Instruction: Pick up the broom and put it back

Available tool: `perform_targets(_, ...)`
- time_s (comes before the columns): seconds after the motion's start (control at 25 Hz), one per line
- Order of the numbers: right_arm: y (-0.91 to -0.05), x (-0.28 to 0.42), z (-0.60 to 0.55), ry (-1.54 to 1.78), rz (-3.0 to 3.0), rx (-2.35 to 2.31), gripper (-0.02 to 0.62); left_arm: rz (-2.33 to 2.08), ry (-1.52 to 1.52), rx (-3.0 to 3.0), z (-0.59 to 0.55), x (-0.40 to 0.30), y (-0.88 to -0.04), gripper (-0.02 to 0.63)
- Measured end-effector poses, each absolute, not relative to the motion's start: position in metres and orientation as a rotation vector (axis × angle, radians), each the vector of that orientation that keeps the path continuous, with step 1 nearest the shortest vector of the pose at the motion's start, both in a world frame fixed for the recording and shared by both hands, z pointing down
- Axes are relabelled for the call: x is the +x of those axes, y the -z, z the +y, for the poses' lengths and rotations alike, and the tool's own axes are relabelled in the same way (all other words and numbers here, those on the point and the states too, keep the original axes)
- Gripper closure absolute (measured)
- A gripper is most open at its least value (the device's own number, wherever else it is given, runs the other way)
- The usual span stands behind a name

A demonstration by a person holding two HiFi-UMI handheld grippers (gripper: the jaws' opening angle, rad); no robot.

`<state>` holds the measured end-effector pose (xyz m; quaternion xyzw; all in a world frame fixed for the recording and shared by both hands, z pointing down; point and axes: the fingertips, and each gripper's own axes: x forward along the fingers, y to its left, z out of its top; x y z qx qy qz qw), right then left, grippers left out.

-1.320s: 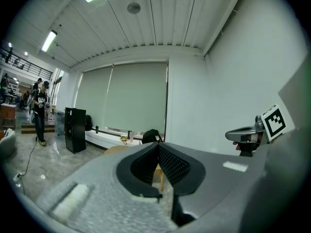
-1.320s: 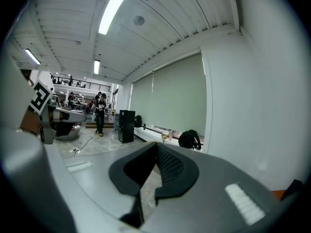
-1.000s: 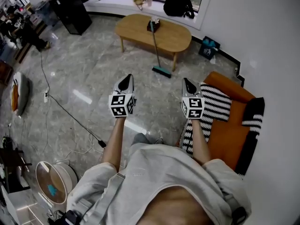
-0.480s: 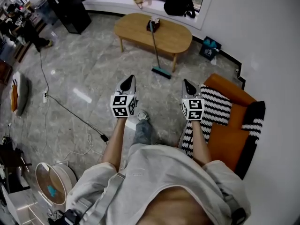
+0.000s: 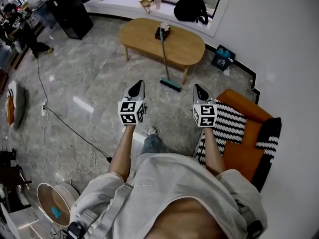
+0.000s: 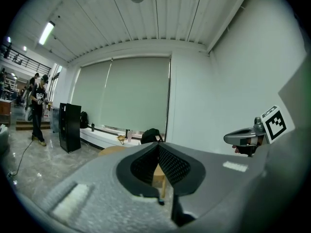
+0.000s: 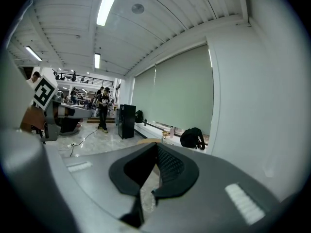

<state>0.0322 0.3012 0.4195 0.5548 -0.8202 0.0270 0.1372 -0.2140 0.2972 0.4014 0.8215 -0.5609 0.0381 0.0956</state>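
The broom (image 5: 165, 59) leans upright against the front edge of the oval wooden table (image 5: 142, 36), its teal head (image 5: 170, 84) on the marble floor. Both grippers are held out side by side above the floor, short of the broom and apart from it. My left gripper (image 5: 137, 85) lies left of the broom head, my right gripper (image 5: 198, 87) to its right. Each one's jaws meet at the tips with nothing between them, as the left gripper view (image 6: 158, 147) and the right gripper view (image 7: 156, 145) also show.
An orange seat (image 5: 244, 148) with striped cushions (image 5: 227, 118) stands close on the right by the wall. A black cable (image 5: 65, 126) runs across the floor on the left. A black cabinet (image 5: 72, 9) and a person (image 5: 17, 24) are far left, a black bag (image 5: 189, 6) on the window ledge.
The person has stepped forward: the table and broom now lie nearer in the head view. Both grippers travelled along with the body and kept their side-by-side pose and shut jaws.
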Motion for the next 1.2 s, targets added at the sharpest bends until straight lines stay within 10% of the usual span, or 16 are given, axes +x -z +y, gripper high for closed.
perform_targets(1.2, -0.402, -0.072, 0.07, -0.017, -2.266, 1.685, 0.594, -1.567, -0.044, 2.48, 0.048, -0.325, -0.398, 0.604)
